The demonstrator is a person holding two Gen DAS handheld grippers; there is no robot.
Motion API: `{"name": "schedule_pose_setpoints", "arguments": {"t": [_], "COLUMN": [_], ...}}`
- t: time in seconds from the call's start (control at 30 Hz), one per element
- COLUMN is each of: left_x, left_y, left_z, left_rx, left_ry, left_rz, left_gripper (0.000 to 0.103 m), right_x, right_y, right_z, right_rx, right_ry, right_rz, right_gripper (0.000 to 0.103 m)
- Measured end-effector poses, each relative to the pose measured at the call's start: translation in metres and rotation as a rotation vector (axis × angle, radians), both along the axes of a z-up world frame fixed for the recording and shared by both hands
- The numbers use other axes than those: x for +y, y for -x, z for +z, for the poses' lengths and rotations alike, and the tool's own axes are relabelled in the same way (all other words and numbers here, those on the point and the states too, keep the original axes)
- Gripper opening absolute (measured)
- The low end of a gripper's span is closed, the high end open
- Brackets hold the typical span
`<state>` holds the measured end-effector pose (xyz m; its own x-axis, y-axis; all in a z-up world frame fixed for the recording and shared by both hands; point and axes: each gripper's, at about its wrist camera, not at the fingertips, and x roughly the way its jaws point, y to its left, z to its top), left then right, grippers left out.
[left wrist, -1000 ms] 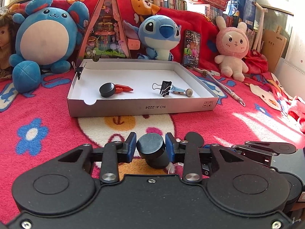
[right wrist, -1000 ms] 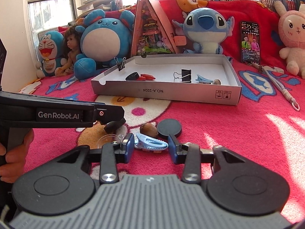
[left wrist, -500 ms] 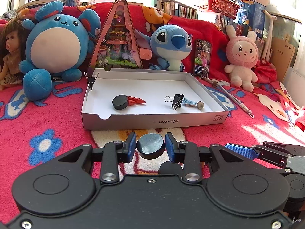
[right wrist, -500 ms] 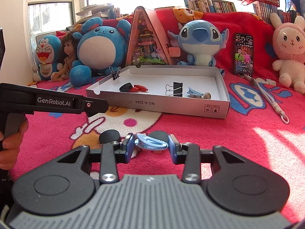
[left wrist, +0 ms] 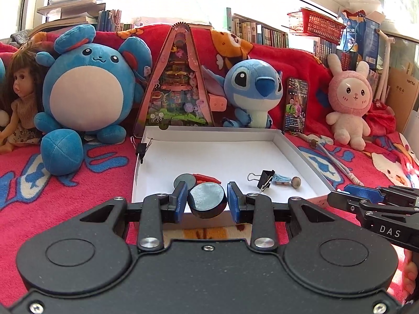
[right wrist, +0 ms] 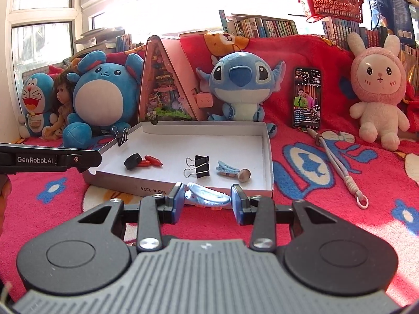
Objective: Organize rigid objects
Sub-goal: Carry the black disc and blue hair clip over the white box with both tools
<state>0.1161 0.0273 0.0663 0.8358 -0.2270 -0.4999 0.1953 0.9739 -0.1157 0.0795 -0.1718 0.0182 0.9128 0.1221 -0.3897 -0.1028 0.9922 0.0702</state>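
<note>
Red blanket [left wrist: 78,188]; black disc [left wrist: 207,200] between fingers [left wrist: 180,201].

- Left gripper [left wrist: 207,201]: a disc [left wrist: 207,199] sits between its fingers, at the near edge of the tray [left wrist: 301,151].
- In the tray just beyond that disc: a second disc [left wrist: 184,179], with a small clip [left wrist: 207,177] lying beside it to the right.
- Further right in the tray: a binder clip [left wrist: 264,178], then a hair clip [left wrist: 281,178], then a bead [left wrist: 296,181].
- Right gripper [right wrist: 207,201]: a second hair clip [right wrist: 207,196] lies between its fingers, in front of the tray's near wall.
- On the tray's far left rim: another binder clip [left wrist: 141,148].
- Behind the tray: plush toys [left wrist: 86,96], a triangular box [left wrist: 178,83] and a phone [left wrist: 296,104] leaning upright.
- Right of the tray: a cord [right wrist: 337,167] lying on the blanket [right wrist: 327,209].
</note>
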Motion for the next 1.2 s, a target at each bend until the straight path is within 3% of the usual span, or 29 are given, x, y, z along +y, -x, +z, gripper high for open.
{"name": "schedule_pose_setpoints", "arguments": {"t": [0.27,0.7,0.87,1.2], "left_x": [0.002,-0.009,-0.015,-0.021], "left_y": [-0.04,-0.151,-0.167,-0.175], "left_z": [0.006,-0.009,-0.017,-0.027], "left_rx": [0.016,0.262,0.291,0.301], "left_ry": [-0.005,-0.009,-0.036,-0.059], "left_rz": [0.015,0.044,0.054,0.069], "left_gripper": [0.032,0.032,0.032,0.032], "right_x": [-0.016,-0.026,-0.021,-0.012], "right_y": [-0.034,-0.125,-0.152,-0.17], "right_z": [0.018,0.031,0.019,0.0], "right_rx": [-0.001,0.203,0.281,0.325], "right_ry": [0.001,-0.116,-0.124,-0.076], "right_rz": [-0.043,-0.045,-0.064,-0.088], "right_gripper": [0.043,0.043,0.043,0.043]}}
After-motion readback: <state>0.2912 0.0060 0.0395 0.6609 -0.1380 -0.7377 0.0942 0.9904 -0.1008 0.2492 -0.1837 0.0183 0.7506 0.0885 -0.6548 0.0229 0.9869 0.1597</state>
